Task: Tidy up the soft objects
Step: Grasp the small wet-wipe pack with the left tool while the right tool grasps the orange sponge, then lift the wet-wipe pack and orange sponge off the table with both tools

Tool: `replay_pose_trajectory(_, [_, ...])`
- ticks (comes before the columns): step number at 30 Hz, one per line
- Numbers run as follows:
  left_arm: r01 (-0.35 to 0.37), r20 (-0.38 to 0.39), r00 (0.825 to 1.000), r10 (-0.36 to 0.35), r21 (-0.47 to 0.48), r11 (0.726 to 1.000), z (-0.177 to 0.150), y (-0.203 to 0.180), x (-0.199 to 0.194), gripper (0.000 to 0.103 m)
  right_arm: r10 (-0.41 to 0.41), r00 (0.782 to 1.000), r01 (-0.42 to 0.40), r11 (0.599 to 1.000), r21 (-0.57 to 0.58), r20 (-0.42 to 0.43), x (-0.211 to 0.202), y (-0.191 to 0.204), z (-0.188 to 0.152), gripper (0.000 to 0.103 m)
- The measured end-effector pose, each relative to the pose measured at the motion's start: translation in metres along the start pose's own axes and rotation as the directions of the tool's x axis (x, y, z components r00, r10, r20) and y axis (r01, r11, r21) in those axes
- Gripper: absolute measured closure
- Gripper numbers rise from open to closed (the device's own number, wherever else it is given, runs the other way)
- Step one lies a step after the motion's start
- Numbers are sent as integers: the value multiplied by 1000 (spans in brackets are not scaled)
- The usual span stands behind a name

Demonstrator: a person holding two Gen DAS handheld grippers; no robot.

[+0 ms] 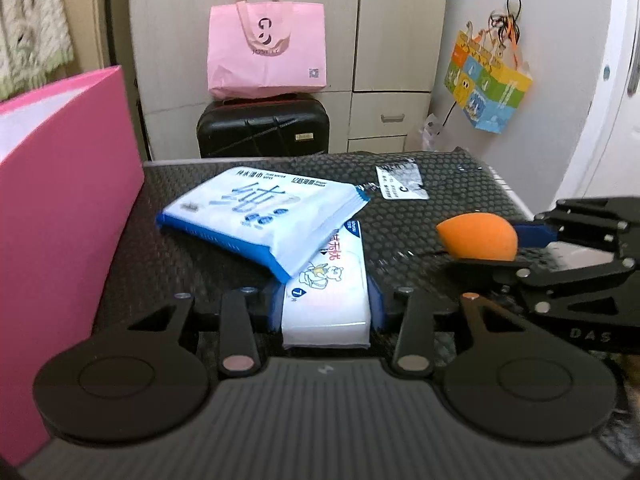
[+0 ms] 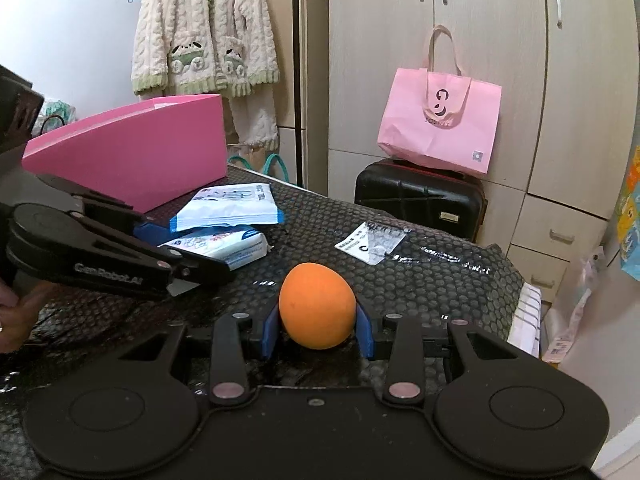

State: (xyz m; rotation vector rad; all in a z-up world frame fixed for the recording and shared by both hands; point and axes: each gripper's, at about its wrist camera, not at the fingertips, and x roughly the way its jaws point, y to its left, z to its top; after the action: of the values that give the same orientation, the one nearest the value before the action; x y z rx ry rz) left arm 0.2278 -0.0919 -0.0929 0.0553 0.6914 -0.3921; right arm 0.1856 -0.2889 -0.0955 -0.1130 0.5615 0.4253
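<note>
My left gripper (image 1: 326, 312) is shut on a small white tissue pack (image 1: 326, 300) with a bear print, on the black dotted mat (image 1: 440, 196). A larger blue-and-white wet wipes pack (image 1: 260, 216) lies across the small pack's far end. My right gripper (image 2: 317, 328) is shut on an orange egg-shaped sponge (image 2: 317, 306), held just above the mat (image 2: 420, 280). The sponge (image 1: 478, 236) and right gripper (image 1: 520, 240) show at the right of the left wrist view. The left gripper (image 2: 192, 264) and both packs (image 2: 228, 220) show at the left of the right wrist view.
A pink open box (image 1: 60, 208) stands at the mat's left edge and also shows in the right wrist view (image 2: 136, 152). A white label (image 1: 400, 184) lies at the mat's far side. Behind are a black suitcase (image 1: 264, 128), a pink tote (image 1: 266, 52) and cupboards.
</note>
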Motion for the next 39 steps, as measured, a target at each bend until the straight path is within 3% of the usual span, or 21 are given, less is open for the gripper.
replay_pose_trajectory(10, [89,5,996,-90,-169,982,-25,10,-40,64,12,1000,-11,1000,23,-16,-33,24,-5,60])
replay_pose_trajectory(20, [129,20,992,-127,-156,979,-38,3,-81,64,-27,996,36,994,107,-85,-58,48,-10,60])
replay_pose_trajectory(27, [133,3,991,-133,-124,983,-51,1,-114,64,-18,996,28,993,118,-87,-78,66,-14,60])
replay_pose_trajectory(39, [121,-11,992,-123,-86,989,-71,12,-179,63,75,995,-66,990,124,-65,-120,117,-12,60])
